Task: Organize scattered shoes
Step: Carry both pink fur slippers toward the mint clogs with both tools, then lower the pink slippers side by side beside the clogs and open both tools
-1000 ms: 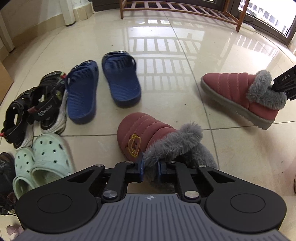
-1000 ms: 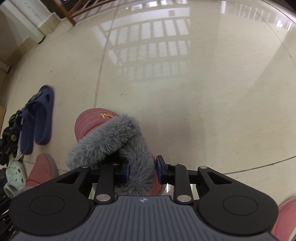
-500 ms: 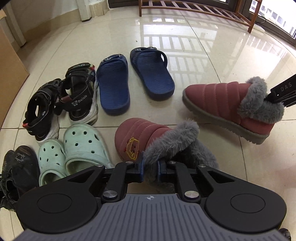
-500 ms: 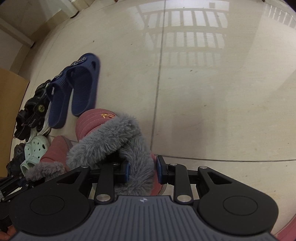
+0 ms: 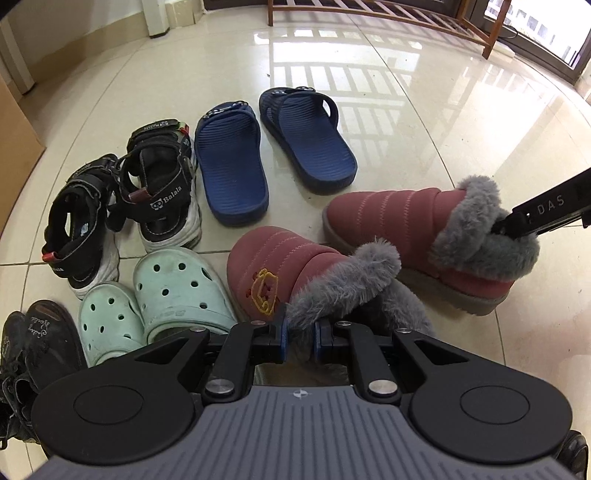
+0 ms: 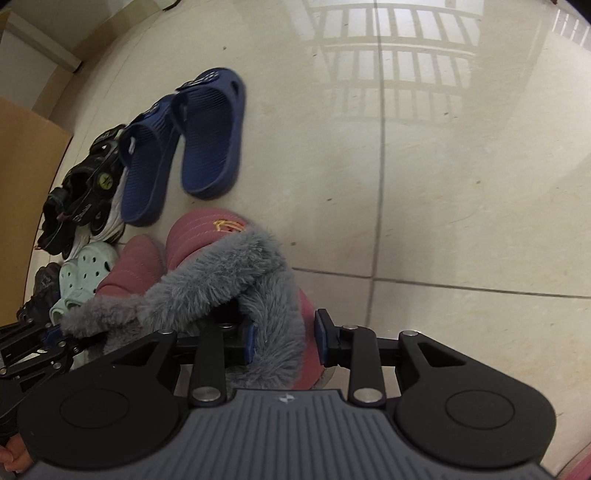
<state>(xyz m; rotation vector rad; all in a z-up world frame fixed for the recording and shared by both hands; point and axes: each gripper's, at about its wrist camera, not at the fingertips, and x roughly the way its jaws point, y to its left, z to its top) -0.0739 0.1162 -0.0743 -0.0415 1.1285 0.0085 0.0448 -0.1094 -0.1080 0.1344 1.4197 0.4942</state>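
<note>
Two pink quilted boots with grey fur collars are held side by side on the floor. My left gripper (image 5: 300, 334) is shut on the fur collar of the left pink boot (image 5: 269, 266), beside the mint clogs (image 5: 173, 288). My right gripper (image 6: 284, 338) is shut on the collar and heel wall of the right pink boot (image 6: 207, 232); its jaws stand a little wider than before. That boot (image 5: 406, 221) also shows in the left wrist view, with the right gripper's fingers (image 5: 546, 214) in its fur.
Lined up to the left are blue slides (image 5: 273, 147), black-and-white sandals (image 5: 122, 199), and dark shoes (image 5: 26, 354). A wooden rack (image 5: 388, 14) stands at the back. A cardboard box (image 6: 22, 177) borders the row on the left.
Both grippers have carried the pink boots leftward toward the row of shoes. The right boot now sits close beside the left one. The right gripper's jaws have widened slightly.
</note>
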